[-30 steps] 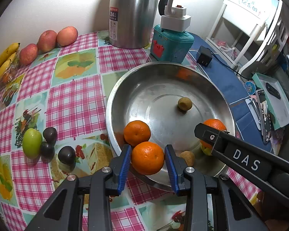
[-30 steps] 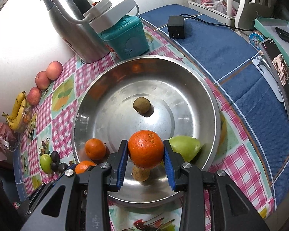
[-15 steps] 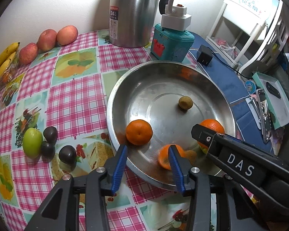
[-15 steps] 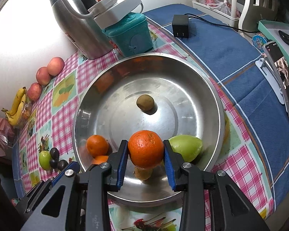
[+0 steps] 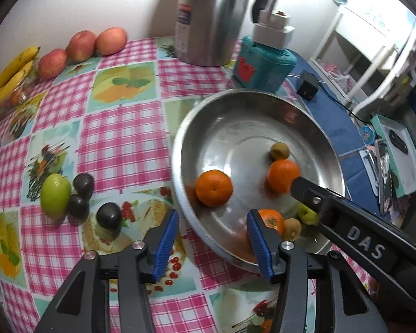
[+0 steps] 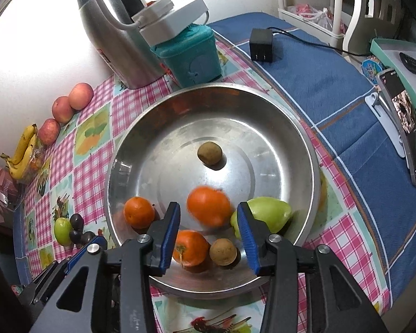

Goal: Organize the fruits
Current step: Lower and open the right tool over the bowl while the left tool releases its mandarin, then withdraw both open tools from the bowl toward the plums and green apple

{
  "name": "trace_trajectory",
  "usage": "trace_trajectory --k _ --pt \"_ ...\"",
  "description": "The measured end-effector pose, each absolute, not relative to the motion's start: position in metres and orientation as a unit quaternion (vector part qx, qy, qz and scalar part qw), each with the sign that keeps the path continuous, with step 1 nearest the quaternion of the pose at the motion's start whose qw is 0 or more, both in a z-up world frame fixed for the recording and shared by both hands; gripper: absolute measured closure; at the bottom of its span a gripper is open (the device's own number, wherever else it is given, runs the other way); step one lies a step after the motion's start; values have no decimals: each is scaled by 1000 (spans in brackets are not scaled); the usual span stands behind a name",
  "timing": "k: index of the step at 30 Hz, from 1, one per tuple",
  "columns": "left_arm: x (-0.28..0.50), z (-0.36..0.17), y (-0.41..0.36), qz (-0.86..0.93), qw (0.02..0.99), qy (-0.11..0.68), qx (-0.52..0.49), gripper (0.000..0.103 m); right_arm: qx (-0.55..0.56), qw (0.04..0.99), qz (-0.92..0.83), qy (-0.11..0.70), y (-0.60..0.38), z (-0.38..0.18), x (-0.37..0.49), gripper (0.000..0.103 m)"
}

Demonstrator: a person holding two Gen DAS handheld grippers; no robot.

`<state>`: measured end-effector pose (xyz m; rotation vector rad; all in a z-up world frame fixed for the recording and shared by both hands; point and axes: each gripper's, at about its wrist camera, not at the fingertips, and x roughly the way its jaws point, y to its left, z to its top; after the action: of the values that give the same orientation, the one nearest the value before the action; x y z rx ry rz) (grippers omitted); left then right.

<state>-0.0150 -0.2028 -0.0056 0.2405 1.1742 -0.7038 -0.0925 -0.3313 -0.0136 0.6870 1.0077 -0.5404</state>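
Hovering above the near rim of a steel basin (image 6: 305, 149), the right gripper (image 6: 209, 223) has its blue-padded jaws opening with no pad touching fruit; a blurred orange (image 6: 208, 205) lies just beyond them on the basin floor, apart from both pads. Just below that gap rest a second orange (image 6: 190, 247) showing its stem end and a small brown fruit (image 6: 223, 251), side by side near the basin's closest wall. A green pear-shaped fruit (image 6: 266, 212) sits just beyond the right-hand pad, against the basin's wall, while a third orange (image 6: 138, 212) lies toward the left wall. The left gripper (image 5: 212, 234), seen in its own view, has its jaws opening too and holds nothing; its span straddles the basin's near rim. Farther in, a lone brown fruit (image 6: 209, 153) sits near the basin's centre. Outside the basin, on the pink checked tablecloth (image 5: 119, 144), a green fruit (image 5: 55, 195) touches a cluster of 3 dark plums (image 5: 83, 183). At the far edge by the wall stand 3 red apples (image 5: 81, 45), a bunch of bananas (image 5: 9, 76), a steel flask (image 5: 210, 16) and a teal box (image 5: 263, 66).
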Motion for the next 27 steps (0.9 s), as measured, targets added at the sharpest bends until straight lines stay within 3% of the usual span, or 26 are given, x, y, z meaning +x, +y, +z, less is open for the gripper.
trace_trajectory --k 27 --pt "61 6 -83 -136 799 585 -22 41 249 812 -195 491 -286 0 -67 59"
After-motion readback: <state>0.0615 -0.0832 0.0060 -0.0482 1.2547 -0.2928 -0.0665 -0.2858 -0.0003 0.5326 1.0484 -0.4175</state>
